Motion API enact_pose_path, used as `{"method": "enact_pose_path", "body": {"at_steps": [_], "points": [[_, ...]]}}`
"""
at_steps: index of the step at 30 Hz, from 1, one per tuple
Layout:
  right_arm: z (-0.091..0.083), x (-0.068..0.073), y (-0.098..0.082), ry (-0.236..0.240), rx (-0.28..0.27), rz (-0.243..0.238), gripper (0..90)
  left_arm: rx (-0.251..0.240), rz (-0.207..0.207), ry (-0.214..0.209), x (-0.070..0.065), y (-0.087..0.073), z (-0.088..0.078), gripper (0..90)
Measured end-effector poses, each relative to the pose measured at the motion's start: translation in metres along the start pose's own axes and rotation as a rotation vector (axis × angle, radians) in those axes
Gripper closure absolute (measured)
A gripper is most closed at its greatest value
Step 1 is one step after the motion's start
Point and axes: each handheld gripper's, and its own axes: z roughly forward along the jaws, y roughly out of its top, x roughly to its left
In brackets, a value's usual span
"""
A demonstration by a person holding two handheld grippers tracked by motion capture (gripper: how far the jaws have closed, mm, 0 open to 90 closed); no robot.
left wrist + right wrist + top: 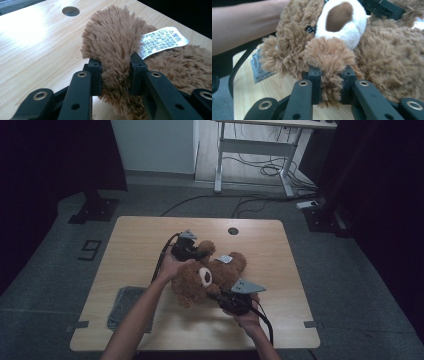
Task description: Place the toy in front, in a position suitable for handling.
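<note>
While the brown teddy bear [210, 275] lies mid-bench, the left tongs [115, 72] pinch one furry limb, the right tongs [331, 85] clamp another, so gripping looks done and lifting or repositioning seems left

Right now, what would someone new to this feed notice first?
A brown teddy bear lies on its back mid-table, white muzzle up, with a gripper at each end. The left gripper has its jaws on either side of a furry limb beside the white printed label, and the right gripper is clamped on another limb near the bear's head. A dark grey mat lies at the table's near left edge.
</note>
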Motion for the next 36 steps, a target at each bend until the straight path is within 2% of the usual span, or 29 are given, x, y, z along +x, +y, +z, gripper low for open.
{"method": "enact_pose_path", "body": {"at_steps": [3,5,7,9,11,13,16,18,23,25,27,29,30,33,36], "points": [[0.004,-0.006,-0.001,-0.001,-0.002,0.024,75.7,-0.012,0.002,0.005,0.004,-0.001,0.000,65.3],[0.006,-0.008,-0.002,-0.016,0.004,0.023,75.1,-0.025,0.011,0.020,0.006,-0.001,-0.002,59.7],[0.009,-0.011,-0.004,-0.047,0.013,0.052,74.4,-0.028,0.023,0.083,0.007,0.002,-0.009,48.5],[0.012,-0.014,-0.007,-0.076,0.027,0.089,73.4,-0.046,0.054,0.183,0.007,0.007,-0.020,39.6],[0.014,-0.014,-0.009,-0.080,0.034,0.089,73.4,-0.059,0.056,0.221,0.006,0.011,-0.033,38.0],[0.019,-0.012,-0.011,-0.090,0.039,0.102,73.2,-0.078,0.043,0.228,0.001,0.014,-0.044,35.2],[0.022,-0.011,-0.013,-0.114,0.019,0.140,71.9,-0.084,0.053,0.240,-0.013,0.008,-0.061,32.8],[0.021,-0.011,-0.013,-0.125,0.014,0.155,70.6,-0.078,0.027,0.246,-0.023,-0.002,-0.070,31.2],[0.017,-0.013,-0.015,-0.133,0.049,0.144,65.9,-0.064,-0.053,0.249,-0.041,-0.036,-0.092,26.3],[0.015,-0.013,-0.015,-0.132,0.072,0.126,56.3,-0.064,-0.086,0.252,-0.044,-0.051,-0.100,25.0],[0.013,-0.013,-0.016,-0.150,0.101,0.102,45.5,-0.057,-0.112,0.255,-0.046,-0.067,-0.104,22.8],[0.010,-0.016,-0.016,-0.166,0.108,0.086,37.7,-0.048,-0.140,0.249,-0.045,-0.082,-0.107,20.3],[0.006,-0.019,-0.016,-0.182,0.102,0.084,34.9,-0.044,-0.145,0.252,-0.045,-0.087,-0.107,19.4],[-0.004,-0.027,-0.014,-0.188,0.084,0.095,30.3,-0.031,-0.158,0.247,-0.045,-0.100,-0.107,15.9],[-0.013,-0.036,-0.009,-0.224,0.062,0.078,26.2,-0.034,-0.186,0.195,-0.047,-0.108,-0.105,14.3]]}}
